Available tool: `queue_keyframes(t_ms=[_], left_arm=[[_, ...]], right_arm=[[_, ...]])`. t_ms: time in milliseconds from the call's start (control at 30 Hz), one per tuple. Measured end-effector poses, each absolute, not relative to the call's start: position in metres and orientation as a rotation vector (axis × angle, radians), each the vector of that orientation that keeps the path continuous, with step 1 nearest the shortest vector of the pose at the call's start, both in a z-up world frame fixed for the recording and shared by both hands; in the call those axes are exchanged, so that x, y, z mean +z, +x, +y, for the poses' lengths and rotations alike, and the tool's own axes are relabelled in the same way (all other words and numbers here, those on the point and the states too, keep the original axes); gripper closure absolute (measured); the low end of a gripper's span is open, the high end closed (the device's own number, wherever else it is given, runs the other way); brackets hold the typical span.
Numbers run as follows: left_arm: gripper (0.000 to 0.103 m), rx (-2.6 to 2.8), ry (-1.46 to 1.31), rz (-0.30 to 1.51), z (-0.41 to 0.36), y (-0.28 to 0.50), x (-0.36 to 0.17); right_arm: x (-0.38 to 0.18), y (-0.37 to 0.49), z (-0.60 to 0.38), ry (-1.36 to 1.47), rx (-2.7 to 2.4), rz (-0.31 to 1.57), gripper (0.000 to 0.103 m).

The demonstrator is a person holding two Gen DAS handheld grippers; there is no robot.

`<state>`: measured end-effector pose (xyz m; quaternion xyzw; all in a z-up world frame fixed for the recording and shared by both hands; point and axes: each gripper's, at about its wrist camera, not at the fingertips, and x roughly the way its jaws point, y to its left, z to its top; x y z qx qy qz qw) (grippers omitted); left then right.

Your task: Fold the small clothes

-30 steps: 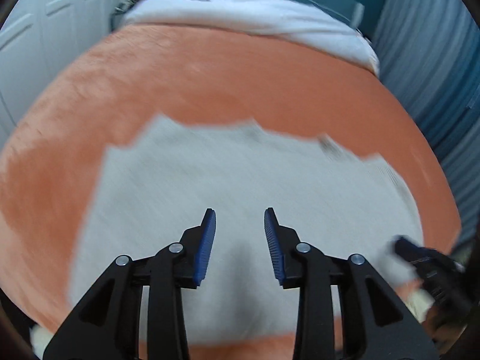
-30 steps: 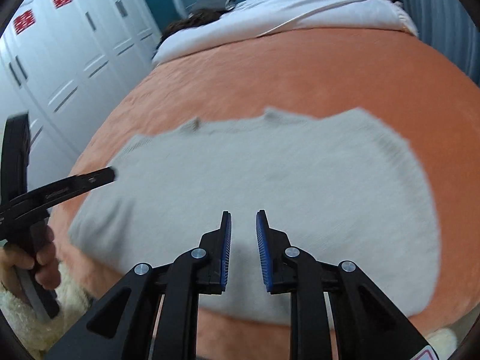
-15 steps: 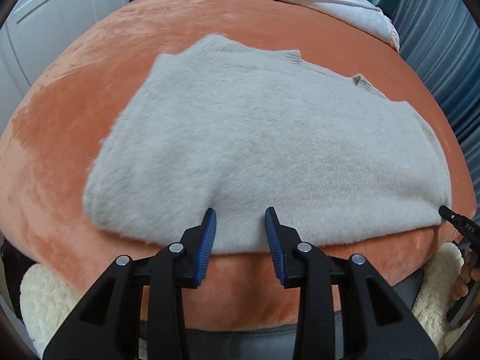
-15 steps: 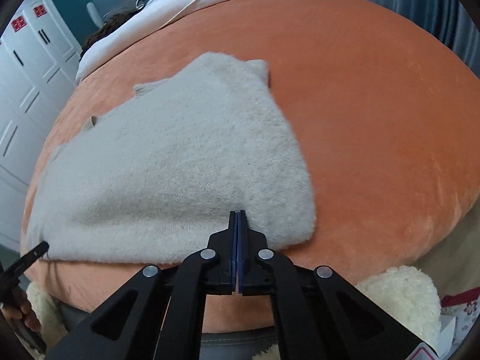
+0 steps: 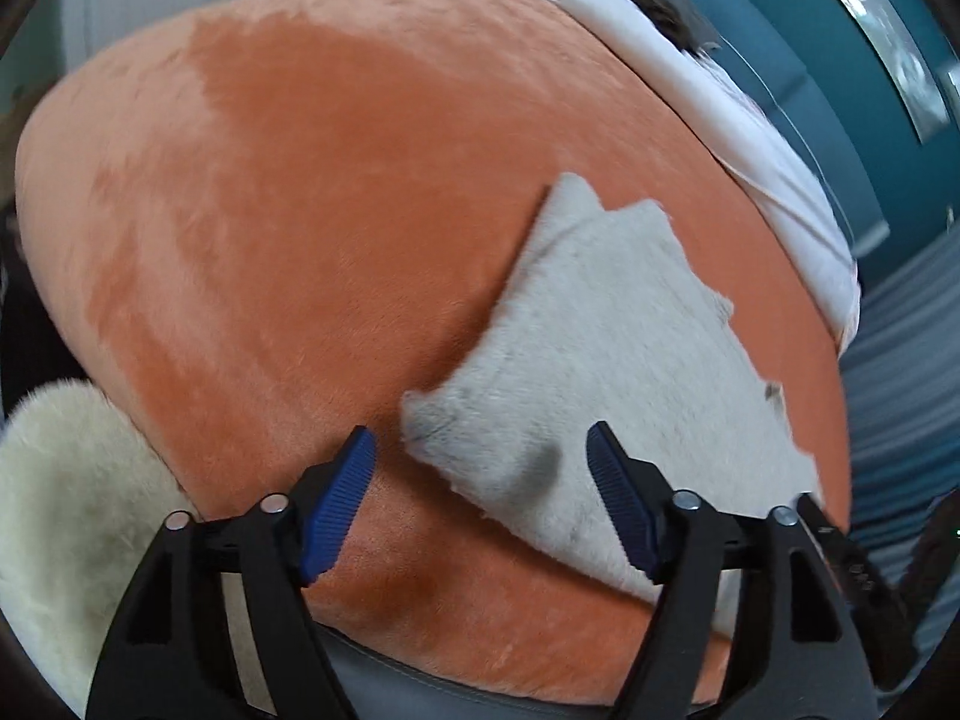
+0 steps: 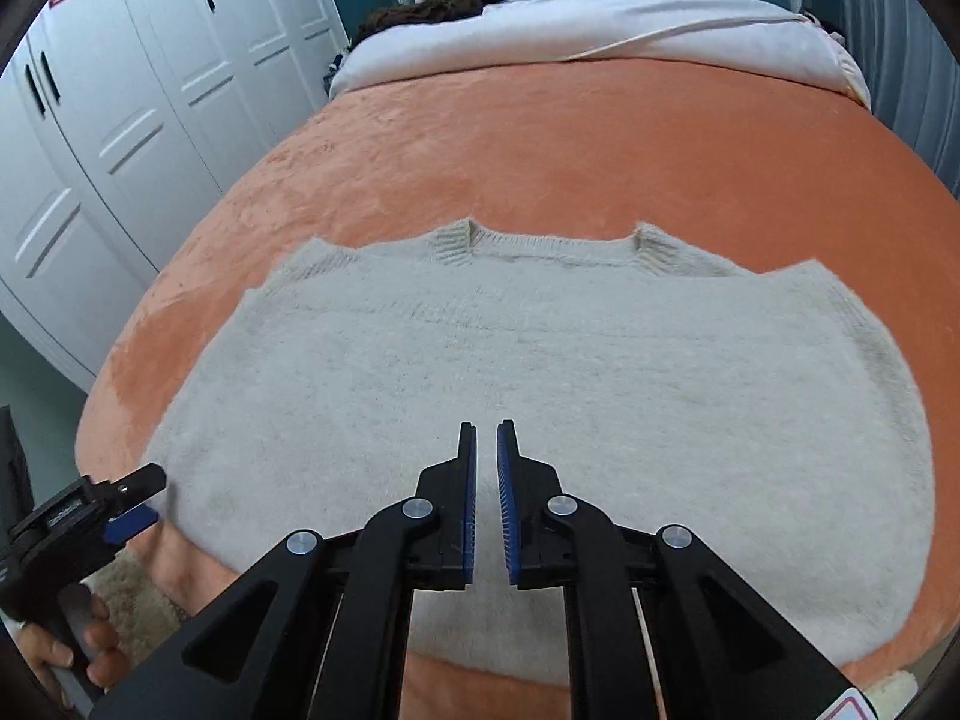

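A fuzzy light-grey sweater [image 6: 540, 372] lies spread flat on the orange bed cover [image 6: 540, 138], neck away from me; it also shows in the left wrist view [image 5: 606, 360]. My left gripper [image 5: 480, 468] is open wide, its jaws on either side of the sweater's near left corner, with nothing held; it shows in the right wrist view [image 6: 129, 501] at that corner. My right gripper [image 6: 486, 450] hovers over the sweater's lower middle, its jaws nearly together with a narrow gap and nothing between them.
White bedding [image 6: 600, 24] and a dark-haired head [image 6: 420, 12] lie at the bed's far end. White wardrobe doors [image 6: 120, 120] stand to the left. A cream fluffy rug [image 5: 66, 510] lies below the bed's near edge.
My left gripper swung left to the sweater's near corner and opened wider. My right gripper moved from the sweater's right hem to over its middle and opened slightly.
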<state>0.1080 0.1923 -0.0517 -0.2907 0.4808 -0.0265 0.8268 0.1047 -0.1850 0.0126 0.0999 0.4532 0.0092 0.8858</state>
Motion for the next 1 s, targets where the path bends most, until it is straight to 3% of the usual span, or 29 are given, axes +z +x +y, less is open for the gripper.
queue_keyframes(t_ms=[100,200,267,333,400,567,800,1000], left_arm=[[0.025,-0.061,-0.701,1.043,0.196,0.114,-0.066],[0.015,-0.064,-0.730,1.020,0.194,0.120,-0.068],[0.015,-0.061,-0.739,1.013,0.191,0.128,-0.068],[0.025,-0.074,-0.743,1.013,0.188,0.136,-0.067],[0.073,-0.130,-0.740,1.023,0.182,0.145,-0.065],[0.081,-0.219,-0.608,0.889,0.152,0.141,-0.006],[0.082,-0.580,-0.352,0.724,0.021,0.111,0.108],[0.082,-0.756,-0.182,0.815,-0.107,0.090,0.084]], right_arm=[[-0.029,0.124,-0.172,0.176,0.007,1.063,0.093],[-0.035,0.121,-0.165,0.118,-0.003,1.011,0.094],[-0.034,0.120,-0.162,0.102,-0.011,1.013,0.094],[-0.034,0.121,-0.162,0.101,-0.008,1.012,0.094],[-0.035,0.122,-0.163,0.105,-0.007,1.005,0.094],[-0.035,0.121,-0.168,0.142,0.014,0.987,0.094],[0.016,0.064,-0.232,0.350,0.000,0.883,0.094],[0.027,-0.027,-0.324,0.484,-0.157,0.828,0.089]])
